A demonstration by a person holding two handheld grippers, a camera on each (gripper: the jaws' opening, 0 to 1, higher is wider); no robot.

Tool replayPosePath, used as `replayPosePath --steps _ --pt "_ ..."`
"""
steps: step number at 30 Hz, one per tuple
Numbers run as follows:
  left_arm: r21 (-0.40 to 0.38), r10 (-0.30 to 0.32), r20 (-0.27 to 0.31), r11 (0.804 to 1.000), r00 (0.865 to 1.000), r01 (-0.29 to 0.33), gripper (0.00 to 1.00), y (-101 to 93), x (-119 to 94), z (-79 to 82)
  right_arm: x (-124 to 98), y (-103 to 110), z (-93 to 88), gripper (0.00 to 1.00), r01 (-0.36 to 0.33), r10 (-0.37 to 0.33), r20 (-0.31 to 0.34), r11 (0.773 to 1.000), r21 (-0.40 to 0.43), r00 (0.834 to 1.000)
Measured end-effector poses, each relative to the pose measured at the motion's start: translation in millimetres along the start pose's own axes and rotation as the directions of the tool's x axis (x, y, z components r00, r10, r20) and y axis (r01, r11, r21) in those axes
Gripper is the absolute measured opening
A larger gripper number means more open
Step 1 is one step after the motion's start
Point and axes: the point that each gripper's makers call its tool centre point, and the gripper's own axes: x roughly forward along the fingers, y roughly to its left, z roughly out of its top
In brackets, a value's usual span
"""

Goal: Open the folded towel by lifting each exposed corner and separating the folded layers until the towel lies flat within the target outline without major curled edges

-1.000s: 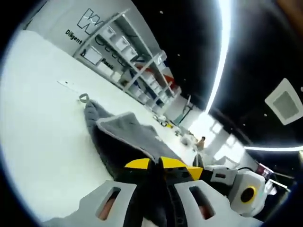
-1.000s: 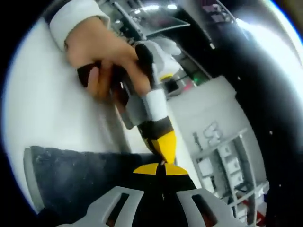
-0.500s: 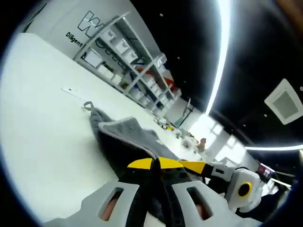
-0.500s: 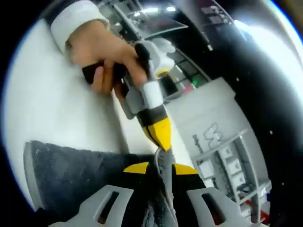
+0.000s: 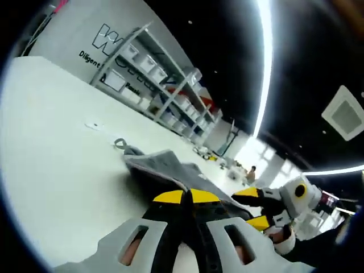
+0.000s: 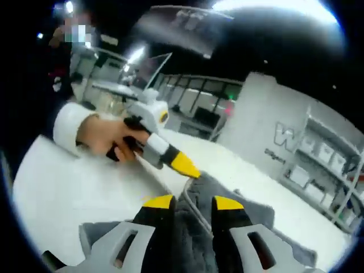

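A dark grey towel point(image 5: 165, 165) with a paler edge and a small loop point(image 5: 119, 143) lies rumpled on the white table point(image 5: 51, 159). In the left gripper view my left gripper point(image 5: 187, 197) has its yellow tips together on the towel's near part. The right gripper point(image 5: 254, 207) comes in from the right with its jaws apart. In the right gripper view my right gripper point(image 6: 193, 203) stands open, and a towel point(image 6: 244, 213) fold lies between its jaws. The left gripper point(image 6: 193, 172), held by a hand point(image 6: 105, 136), pinches the towel's far corner.
Shelving with white bins point(image 5: 153, 74) stands beyond the table's far edge, also shown as shelving point(image 6: 327, 165) on the right. A small mark point(image 5: 94, 125) lies on the table past the loop. Bare table point(image 6: 62, 187) spreads to the left of the towel.
My right gripper has opened from shut, and its view has swung upward. The two grippers have drawn apart. The towel sits lower and flatter in the left gripper view.
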Motion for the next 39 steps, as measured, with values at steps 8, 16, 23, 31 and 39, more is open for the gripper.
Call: replayPosePath --steps 8,16,23,31,39 --pt "0.039 0.034 -0.005 0.999 0.999 -0.034 0.02 10.1 -2.5 2.8 -18.0 -46.6 -26.2 0.20 0.092 -0.084 -0.071 0.988 0.123 0.994" --pt "0.076 0.029 0.001 0.997 1.000 -0.029 0.02 8.4 -4.5 5.9 -30.9 -73.9 -62.6 0.20 0.140 -0.097 -0.186 0.963 0.229 0.978" --pt "0.076 0.050 -0.003 0.996 0.999 -0.050 0.02 15.9 -5.7 5.6 -42.4 -80.8 -85.9 0.19 0.161 -0.082 -0.263 0.943 0.292 0.961" --pt "0.070 0.075 -0.005 0.995 0.997 -0.075 0.02 24.9 -5.7 4.6 -42.2 -73.1 -102.9 0.16 0.160 -0.037 -0.294 0.899 0.408 0.955" --pt "0.071 0.089 0.007 0.993 0.996 -0.090 0.02 30.8 -4.6 8.8 -39.9 -65.3 -84.8 0.00 0.109 -0.026 -0.261 0.944 0.311 0.965"
